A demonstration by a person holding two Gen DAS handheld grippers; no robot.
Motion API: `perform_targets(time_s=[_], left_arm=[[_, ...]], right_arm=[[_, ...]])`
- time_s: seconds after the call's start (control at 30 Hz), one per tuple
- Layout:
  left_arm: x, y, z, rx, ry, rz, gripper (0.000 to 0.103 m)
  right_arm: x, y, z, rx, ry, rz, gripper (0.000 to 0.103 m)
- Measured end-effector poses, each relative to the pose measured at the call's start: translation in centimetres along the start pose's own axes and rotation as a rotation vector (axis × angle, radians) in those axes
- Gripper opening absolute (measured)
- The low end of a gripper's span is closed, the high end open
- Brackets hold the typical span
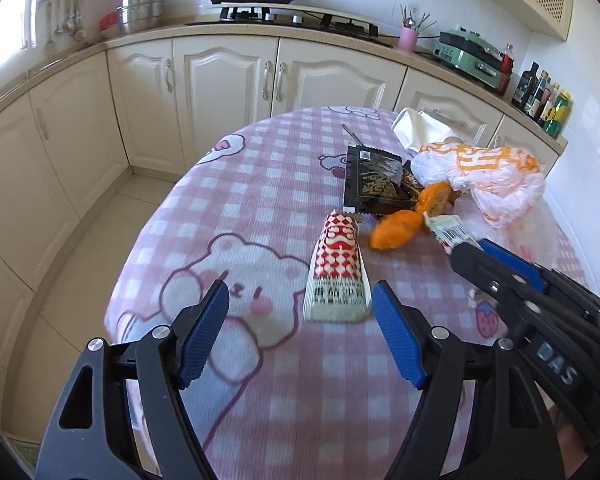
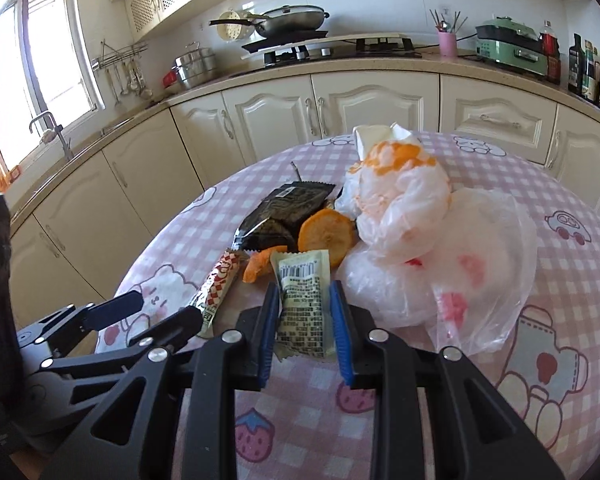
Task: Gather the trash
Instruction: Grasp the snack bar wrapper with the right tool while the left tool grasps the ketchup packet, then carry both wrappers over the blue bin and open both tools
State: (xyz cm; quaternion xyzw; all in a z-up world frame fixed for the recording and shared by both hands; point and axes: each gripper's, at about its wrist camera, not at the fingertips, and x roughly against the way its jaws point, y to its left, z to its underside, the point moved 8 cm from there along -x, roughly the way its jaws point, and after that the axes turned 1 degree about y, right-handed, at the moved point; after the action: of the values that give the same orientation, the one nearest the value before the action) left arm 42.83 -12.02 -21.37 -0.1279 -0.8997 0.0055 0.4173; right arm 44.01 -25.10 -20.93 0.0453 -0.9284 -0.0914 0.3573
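A red-and-white checked snack wrapper (image 1: 337, 270) lies on the pink checked tablecloth (image 1: 260, 184), just ahead of my open left gripper (image 1: 300, 300), nearer its right finger. My right gripper (image 2: 305, 300) is shut on a pale wrapper with a barcode (image 2: 304, 304); the same wrapper (image 1: 446, 230) shows in the left wrist view. Behind lie orange peels (image 2: 326, 236), a black snack packet (image 2: 284, 212) and crumpled white-and-orange plastic bags (image 2: 400, 196). The red wrapper (image 2: 218, 288) lies left of the right gripper.
A clear plastic bag (image 2: 488, 276) spreads to the right of the right gripper. A white paper piece (image 2: 374, 136) sits at the table's far side. Kitchen cabinets (image 1: 220, 80) and a counter with a stove ring the table. The table edge drops to the floor on the left.
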Motion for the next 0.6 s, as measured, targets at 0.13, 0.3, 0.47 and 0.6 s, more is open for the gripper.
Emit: perform_targets(time_s=[0.13, 0.3, 0.47, 0.6], left_arm=[[-0.9, -0.2, -0.2, -0.036, 0.033, -0.011, 0.069], [-1.4, -1.1, -0.3, -0.109, 0.056, -0.043, 0.060], [-1.1, -1.9, -0.4, -0.130, 0.045, 0.012, 0.017], [-0.4, -1.4, 0.1, -0.093, 0.021, 0.044, 0.002]], right_arm=[[0.1, -0.1, 0.0, -0.005, 0.000, -0.007, 0.025], [0.1, -0.1, 0.2, -0.017, 0.003, -0.023, 0.025], [0.1, 0.0, 0.1, -0.014, 0.000, -0.034, 0.025], [0.4, -0.1, 0.1, -0.018, -0.012, -0.037, 0.025]])
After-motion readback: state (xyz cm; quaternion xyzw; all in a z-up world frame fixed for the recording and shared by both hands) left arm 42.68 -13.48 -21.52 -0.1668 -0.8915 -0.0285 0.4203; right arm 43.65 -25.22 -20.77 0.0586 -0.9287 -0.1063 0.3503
